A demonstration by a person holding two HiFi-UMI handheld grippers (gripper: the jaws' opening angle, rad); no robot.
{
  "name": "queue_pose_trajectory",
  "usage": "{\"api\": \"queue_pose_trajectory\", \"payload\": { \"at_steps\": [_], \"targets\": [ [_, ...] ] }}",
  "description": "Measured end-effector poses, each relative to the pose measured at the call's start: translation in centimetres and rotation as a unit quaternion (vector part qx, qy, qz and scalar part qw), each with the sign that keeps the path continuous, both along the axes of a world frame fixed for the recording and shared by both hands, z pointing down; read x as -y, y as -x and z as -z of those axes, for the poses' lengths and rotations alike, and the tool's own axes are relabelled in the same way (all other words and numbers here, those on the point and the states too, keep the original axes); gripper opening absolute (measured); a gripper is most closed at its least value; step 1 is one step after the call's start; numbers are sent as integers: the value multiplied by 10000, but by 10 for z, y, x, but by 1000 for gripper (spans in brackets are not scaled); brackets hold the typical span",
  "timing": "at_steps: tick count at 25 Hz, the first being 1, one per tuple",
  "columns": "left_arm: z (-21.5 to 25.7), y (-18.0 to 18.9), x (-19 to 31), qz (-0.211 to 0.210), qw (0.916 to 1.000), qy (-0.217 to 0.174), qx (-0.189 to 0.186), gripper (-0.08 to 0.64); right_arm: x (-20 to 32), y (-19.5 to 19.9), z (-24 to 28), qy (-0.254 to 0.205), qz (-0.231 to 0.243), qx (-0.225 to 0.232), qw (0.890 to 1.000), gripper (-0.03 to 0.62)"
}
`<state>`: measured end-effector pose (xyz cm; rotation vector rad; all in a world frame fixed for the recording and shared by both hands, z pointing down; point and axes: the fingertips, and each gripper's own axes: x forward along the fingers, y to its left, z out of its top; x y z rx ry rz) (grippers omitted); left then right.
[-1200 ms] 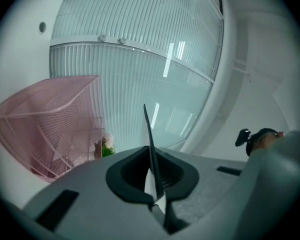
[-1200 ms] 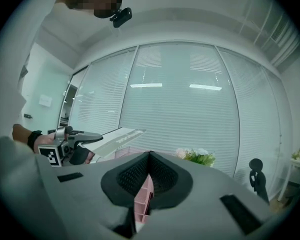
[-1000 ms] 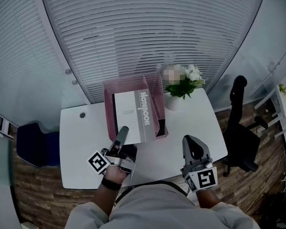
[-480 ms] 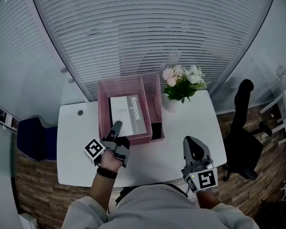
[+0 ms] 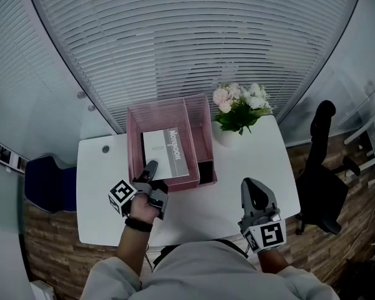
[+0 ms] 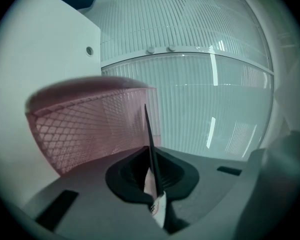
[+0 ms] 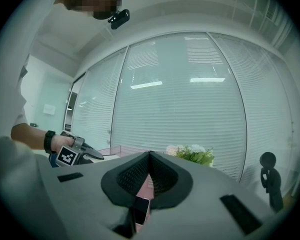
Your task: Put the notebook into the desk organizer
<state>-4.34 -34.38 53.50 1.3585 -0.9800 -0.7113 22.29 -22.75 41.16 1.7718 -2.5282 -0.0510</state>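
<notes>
- The table (image 5: 250, 161) stands against the window blinds (image 5: 194, 36).
- The desk organizer (image 5: 156, 114) sits at the table's back middle, with 2 compartments: a wide one on the left and a narrow one on the right.
- The notebook (image 5: 165, 155) leans inside the wide left compartment.
- The flowers (image 5: 240, 108) stand just right of the organizer, at the back edge.
- A cable hole (image 5: 105, 148) lies at the table's back left corner.
- The left gripper (image 5: 151, 167) is in front of the organizer, with the notebook's near corner between its jaws.
- The right gripper (image 5: 253, 195) is at the near right edge, well apart from the organizer.
- An office chair (image 5: 322, 161) stands right of the table, and a seat (image 5: 47, 186) stands left of it.
</notes>
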Motion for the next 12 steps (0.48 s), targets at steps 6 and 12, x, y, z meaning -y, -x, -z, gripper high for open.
{"api": "queue_pose_trajectory", "payload": {
  "at_steps": [6,12],
  "targets": [
    [0,0,3,31,9999,117,-47,40,1,0,-5,105,-3,32,9999,12],
    [8,7,5,196,9993,302,123,264,4,5,-14,325,37,15,9995,12]
  ]
}}
